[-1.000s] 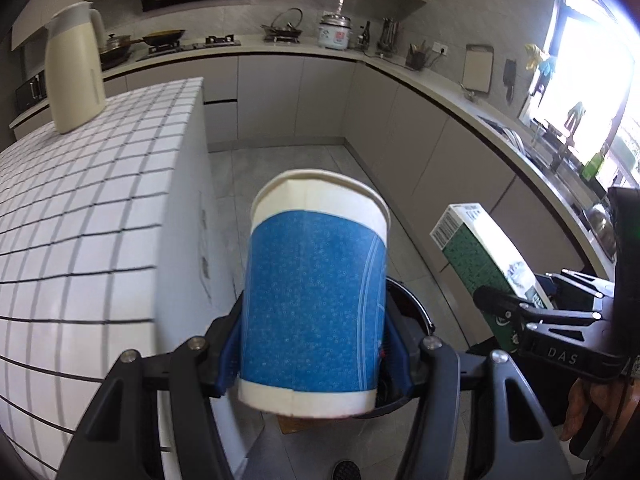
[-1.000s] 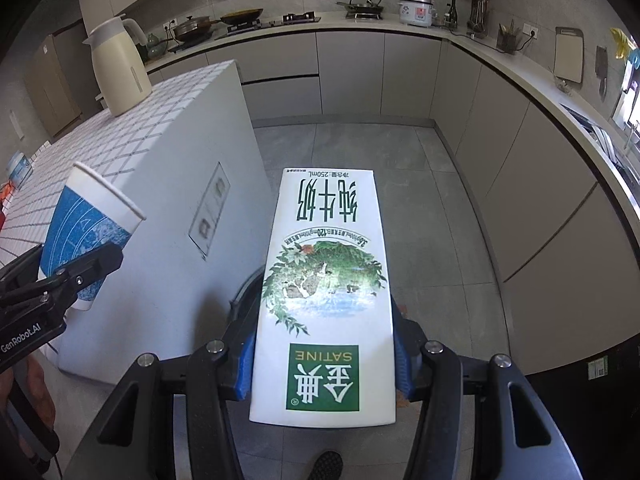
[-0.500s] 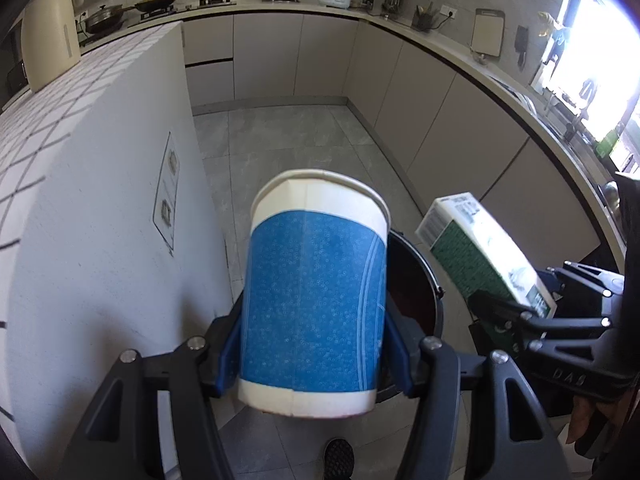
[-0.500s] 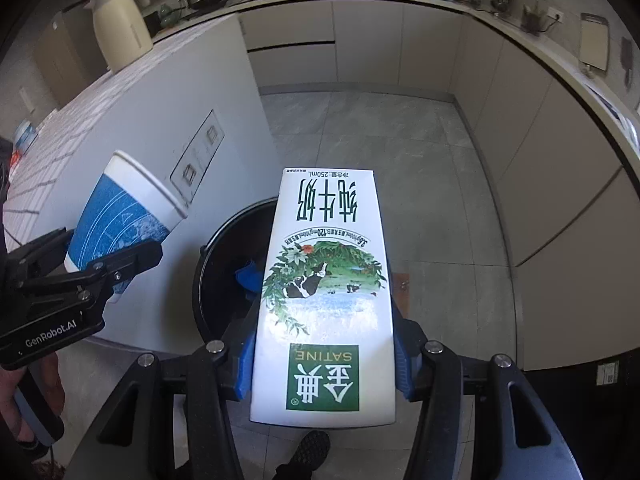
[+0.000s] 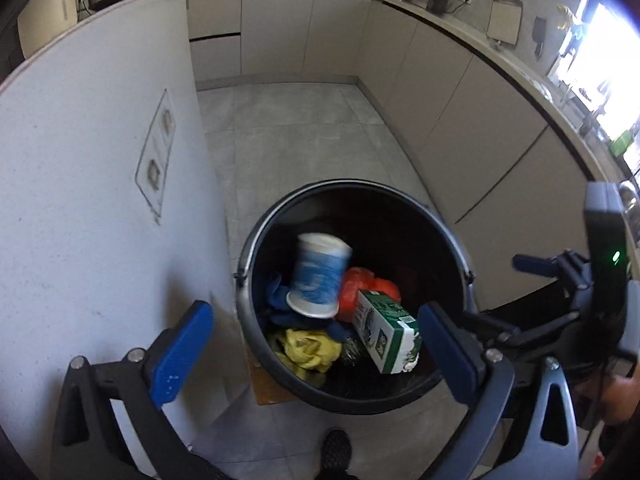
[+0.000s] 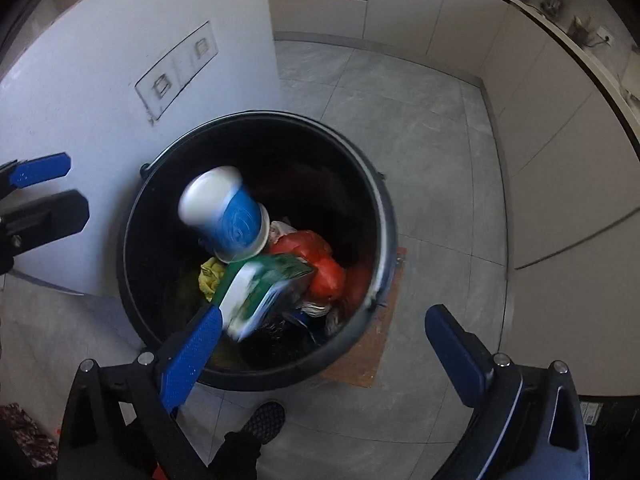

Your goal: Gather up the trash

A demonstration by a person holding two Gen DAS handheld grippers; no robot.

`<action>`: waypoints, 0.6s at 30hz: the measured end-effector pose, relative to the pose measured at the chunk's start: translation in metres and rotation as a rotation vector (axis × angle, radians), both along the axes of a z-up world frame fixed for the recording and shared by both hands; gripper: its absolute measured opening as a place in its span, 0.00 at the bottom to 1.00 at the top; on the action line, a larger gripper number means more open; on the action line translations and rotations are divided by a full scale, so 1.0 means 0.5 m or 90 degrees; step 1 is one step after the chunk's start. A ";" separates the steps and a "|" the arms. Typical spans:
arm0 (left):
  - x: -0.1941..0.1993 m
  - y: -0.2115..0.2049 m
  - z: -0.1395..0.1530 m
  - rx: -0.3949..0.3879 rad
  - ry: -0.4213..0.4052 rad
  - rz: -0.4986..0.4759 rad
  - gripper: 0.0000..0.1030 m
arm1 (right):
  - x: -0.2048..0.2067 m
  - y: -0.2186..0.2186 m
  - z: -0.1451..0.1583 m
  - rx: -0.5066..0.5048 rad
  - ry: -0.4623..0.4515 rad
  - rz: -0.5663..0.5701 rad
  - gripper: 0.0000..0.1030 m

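Drop step: both grippers, left (image 5: 316, 344) and right (image 6: 320, 344), fingers spread and empty; cup (image 5: 318, 276) and carton (image 5: 386, 330) in bin (image 5: 460, 248). Next: fetch more trash

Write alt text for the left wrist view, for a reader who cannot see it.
A blue and white paper cup and a green milk carton lie in a black bin on a grey tiled floor, on top of yellow, blue and orange rubbish. The left hand-held gripper is open over the bin, with a white wall at left.
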State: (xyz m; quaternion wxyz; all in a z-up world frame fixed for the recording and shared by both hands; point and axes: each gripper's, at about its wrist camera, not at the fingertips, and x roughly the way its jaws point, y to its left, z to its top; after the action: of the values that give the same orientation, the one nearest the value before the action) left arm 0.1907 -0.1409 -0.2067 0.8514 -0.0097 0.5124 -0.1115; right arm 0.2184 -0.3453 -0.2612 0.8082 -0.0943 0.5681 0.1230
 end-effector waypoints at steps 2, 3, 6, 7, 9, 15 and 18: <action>-0.011 -0.003 0.001 0.015 -0.011 0.007 1.00 | -0.001 -0.019 0.005 0.005 -0.007 -0.023 1.00; -0.017 -0.005 0.002 0.023 -0.018 0.010 1.00 | -0.001 -0.030 0.010 0.005 -0.013 -0.041 1.00; -0.023 -0.004 0.007 0.024 -0.024 0.012 1.00 | -0.007 -0.043 0.022 0.004 -0.022 -0.059 1.00; -0.027 -0.004 0.011 0.024 -0.028 0.013 1.00 | -0.010 -0.046 0.027 0.000 -0.026 -0.062 1.00; -0.024 -0.001 0.021 0.022 -0.032 0.011 1.00 | -0.020 -0.053 0.035 -0.001 -0.030 -0.066 1.00; -0.031 0.003 0.042 0.021 -0.041 -0.001 1.00 | -0.035 -0.055 0.080 0.002 -0.046 -0.088 1.00; -0.036 0.005 0.058 0.017 -0.050 -0.010 1.00 | -0.047 -0.048 0.105 0.004 -0.059 -0.096 1.00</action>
State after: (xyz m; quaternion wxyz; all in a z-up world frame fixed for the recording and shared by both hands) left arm 0.1728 -0.1386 -0.1775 0.8699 0.0099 0.4804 -0.1112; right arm 0.1948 -0.3695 -0.2089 0.8410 -0.0543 0.5350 0.0595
